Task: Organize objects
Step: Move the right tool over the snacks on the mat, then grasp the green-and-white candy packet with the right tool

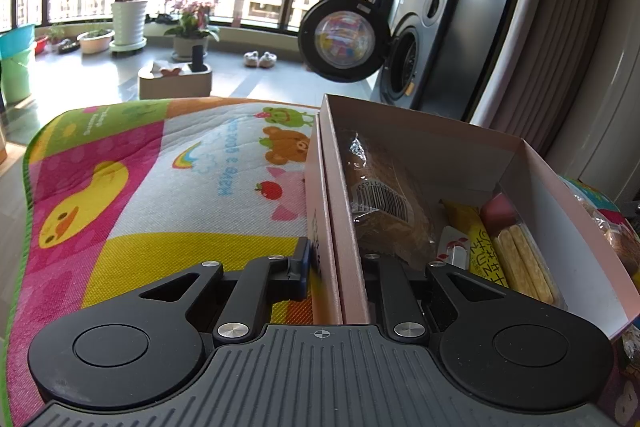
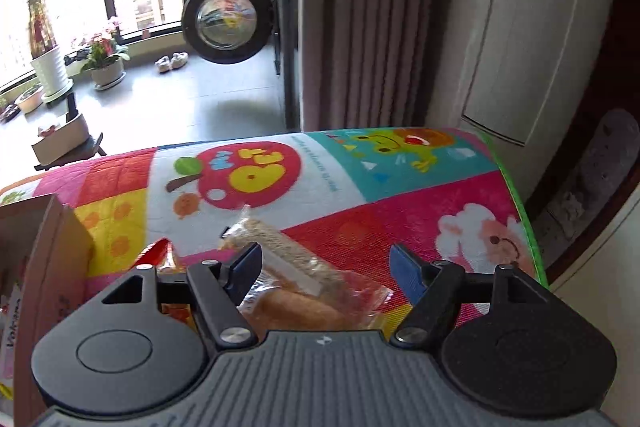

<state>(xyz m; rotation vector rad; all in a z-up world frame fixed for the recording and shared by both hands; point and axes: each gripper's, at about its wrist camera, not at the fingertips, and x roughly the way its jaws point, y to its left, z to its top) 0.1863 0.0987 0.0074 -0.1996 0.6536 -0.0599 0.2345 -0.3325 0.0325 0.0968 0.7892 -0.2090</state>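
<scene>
Cardboard box (image 1: 452,147), right of frame, already holds several snacks; left gripper (image 1: 340,267) clamps its wall. Right gripper (image 2: 326,269), fingers wide, straddles an unpacked bread packet (image 2: 288,267) at lower centre.

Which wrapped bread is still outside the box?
The wrapped bread lying on the play mat between the right gripper's open jaws; the barcode-labelled bread already lies inside the box.
</scene>
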